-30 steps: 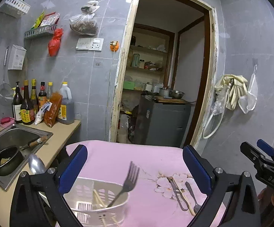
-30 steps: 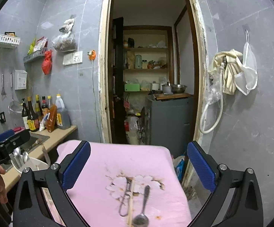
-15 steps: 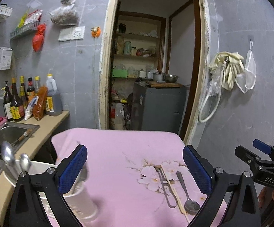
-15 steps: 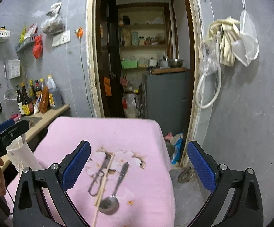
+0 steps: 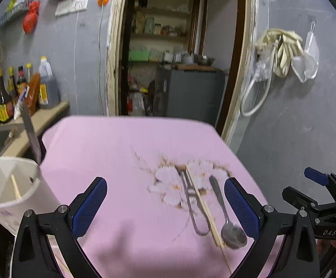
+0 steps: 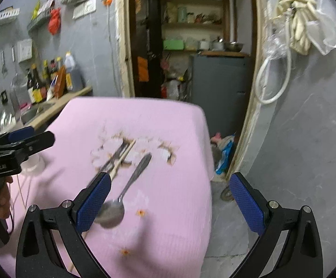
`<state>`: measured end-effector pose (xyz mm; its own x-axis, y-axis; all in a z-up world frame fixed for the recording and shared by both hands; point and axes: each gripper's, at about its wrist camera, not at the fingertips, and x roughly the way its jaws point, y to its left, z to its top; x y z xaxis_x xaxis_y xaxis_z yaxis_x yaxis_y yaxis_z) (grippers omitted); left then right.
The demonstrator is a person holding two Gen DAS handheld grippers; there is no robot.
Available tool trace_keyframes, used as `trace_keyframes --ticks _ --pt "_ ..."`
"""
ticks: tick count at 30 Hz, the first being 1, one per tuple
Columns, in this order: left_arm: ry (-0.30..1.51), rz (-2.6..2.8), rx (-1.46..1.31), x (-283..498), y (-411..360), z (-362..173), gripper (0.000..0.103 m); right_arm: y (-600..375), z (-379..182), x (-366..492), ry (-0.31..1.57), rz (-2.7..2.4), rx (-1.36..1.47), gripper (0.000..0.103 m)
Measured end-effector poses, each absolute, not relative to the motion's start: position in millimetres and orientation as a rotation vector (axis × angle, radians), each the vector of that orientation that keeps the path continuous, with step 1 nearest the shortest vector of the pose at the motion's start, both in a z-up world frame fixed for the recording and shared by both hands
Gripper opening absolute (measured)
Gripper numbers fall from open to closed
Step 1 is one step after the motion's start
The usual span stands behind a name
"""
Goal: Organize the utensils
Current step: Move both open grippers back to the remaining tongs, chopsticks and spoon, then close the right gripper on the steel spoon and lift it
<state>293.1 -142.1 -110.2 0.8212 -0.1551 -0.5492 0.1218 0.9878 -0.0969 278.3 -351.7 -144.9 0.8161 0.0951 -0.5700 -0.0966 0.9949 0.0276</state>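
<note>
Spoon (image 6: 131, 185), steel, looks light, stiff and slick; it lies flat on the table (image 6: 177, 180), so a pinch across the thin handle seems best. Its bowl sits just beside the right gripper (image 6: 170, 202)'s left finger, touching nothing. Both the right and left gripper (image 5: 165, 206) gape wide, empty.

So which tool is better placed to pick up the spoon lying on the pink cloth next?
Probably the right tool: open and empty, with the spoon just ahead, by its left finger. The left tool is open too, nearer the white holder.
</note>
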Motion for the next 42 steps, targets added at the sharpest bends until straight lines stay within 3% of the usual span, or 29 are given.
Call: trace_keyframes --ticks 3,5,6,13,16,25,37,42 --pt "0.649 -0.16 -0.038 296 -148 -124 0.102 -348 -154 281 0.643 0.153 -0.021 0.094" --pt "0.689 -0.174 -0.016 299 -152 -132 0.102 -344 -161 282 0.679 0.189 -0.042 0.078" --pt "0.703 -0.18 -0.004 300 -155 -136 0.101 -342 -164 283 0.694 0.204 -0.055 0.076" --pt "0.772 -0.25 0.078 298 -167 -162 0.076 -327 -184 276 0.755 0.31 -0.101 0.062" --pt "0.782 -0.293 0.089 298 -170 -165 0.071 -321 -189 273 0.768 0.348 -0.128 0.055" --pt "0.817 -0.385 0.189 304 -178 -173 0.053 -309 -199 268 0.805 0.408 -0.228 0.054" --pt "0.868 -0.402 0.302 308 -191 -183 0.051 -294 -196 272 0.748 0.432 -0.373 0.054" --pt "0.87 -0.408 0.292 311 -186 -183 0.05 -285 -190 266 0.698 0.476 -0.469 0.039"
